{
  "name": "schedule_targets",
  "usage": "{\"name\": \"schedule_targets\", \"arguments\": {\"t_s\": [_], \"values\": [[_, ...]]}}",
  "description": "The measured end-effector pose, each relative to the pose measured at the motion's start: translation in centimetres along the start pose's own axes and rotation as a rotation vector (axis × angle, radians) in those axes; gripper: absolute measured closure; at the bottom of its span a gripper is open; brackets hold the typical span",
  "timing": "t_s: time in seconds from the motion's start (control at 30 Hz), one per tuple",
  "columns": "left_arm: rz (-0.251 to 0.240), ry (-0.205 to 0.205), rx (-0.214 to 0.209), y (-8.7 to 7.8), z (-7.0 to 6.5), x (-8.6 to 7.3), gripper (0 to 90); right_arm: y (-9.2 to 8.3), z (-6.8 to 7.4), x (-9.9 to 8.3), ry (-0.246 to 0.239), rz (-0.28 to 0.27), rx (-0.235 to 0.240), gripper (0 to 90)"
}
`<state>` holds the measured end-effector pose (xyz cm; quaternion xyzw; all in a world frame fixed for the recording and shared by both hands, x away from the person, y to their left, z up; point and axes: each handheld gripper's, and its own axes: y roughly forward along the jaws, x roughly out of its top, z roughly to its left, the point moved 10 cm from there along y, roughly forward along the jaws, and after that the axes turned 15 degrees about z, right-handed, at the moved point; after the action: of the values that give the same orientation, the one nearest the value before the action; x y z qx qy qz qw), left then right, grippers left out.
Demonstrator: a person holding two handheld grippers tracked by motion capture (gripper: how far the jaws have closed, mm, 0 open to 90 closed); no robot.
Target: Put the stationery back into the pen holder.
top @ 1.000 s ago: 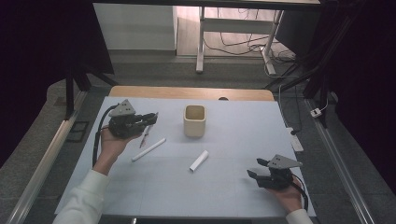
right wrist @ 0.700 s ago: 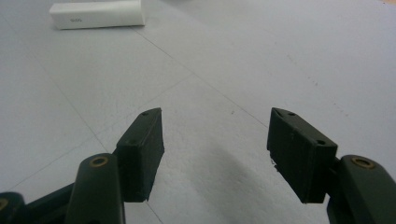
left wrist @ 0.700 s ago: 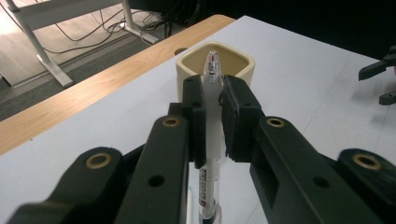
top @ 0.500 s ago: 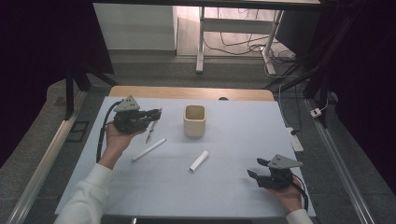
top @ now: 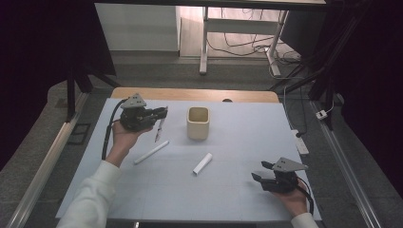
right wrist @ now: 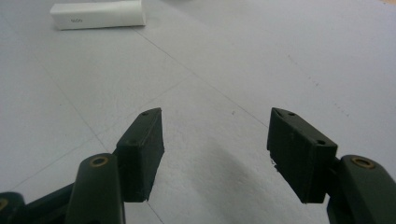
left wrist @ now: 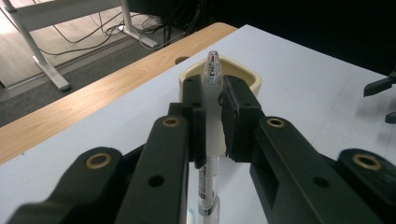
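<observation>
Pen heading for the cup

The left tool [top: 159, 114] is clamping a pen [top: 159, 128] crosswise between its jaws, above the bench [top: 237, 199] at the far left. In the left gripper view the pen [left wrist: 211, 116] is standing nearly upright through the closed jaws, clear tip up, with the cup [left wrist: 252, 80] lying straight ahead beyond it. From above, the pen is hanging tilted, its lower end pointing at the bench, and the cup [top: 198, 123] is sitting just to the right of the tool, mouth up. The coming move is probably turning on that short sideways gap: the pen's long axis is already near vertical, so it is needing to travel right and over the rim before dropping in. The left hand is far nearer the cup than the right.

The right tool [top: 262, 171] is resting near the right front corner, jaws wide and holding nothing, well apart from everything.

Count: one cup, one pen in the grip, one long white stick [top: 151, 152] and one short white tube [top: 202, 163] lying on the bench.
</observation>
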<state>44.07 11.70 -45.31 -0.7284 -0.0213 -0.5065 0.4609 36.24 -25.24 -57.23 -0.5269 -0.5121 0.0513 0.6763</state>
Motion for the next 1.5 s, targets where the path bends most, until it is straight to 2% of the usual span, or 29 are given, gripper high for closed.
{"name": "schedule_targets", "arguments": {"t_s": [0.5, 0.63, 0.97, 1.5], "values": [[-0.013, 0.015, -0.003, 1.0, -0.7, 1.8, 79.4, 0.1, 0.0, 0.0, 0.0, 0.002, -0.001, 35.7], [-0.035, 0.015, 0.009, 1.0, -0.6, 2.2, 79.5, 0.1, 0.0, 0.0, 0.0, 0.002, -0.002, 35.7], [-0.042, 0.009, 0.005, 1.6, -0.5, 3.0, 79.6, 0.1, 0.0, -0.1, 0.0, 0.004, -0.002, 35.7], [-0.05, 0.038, 0.006, 2.1, -1.2, 4.5, 79.6, 0.1, -0.1, -0.1, -0.001, 0.007, -0.004, 35.6]]}}
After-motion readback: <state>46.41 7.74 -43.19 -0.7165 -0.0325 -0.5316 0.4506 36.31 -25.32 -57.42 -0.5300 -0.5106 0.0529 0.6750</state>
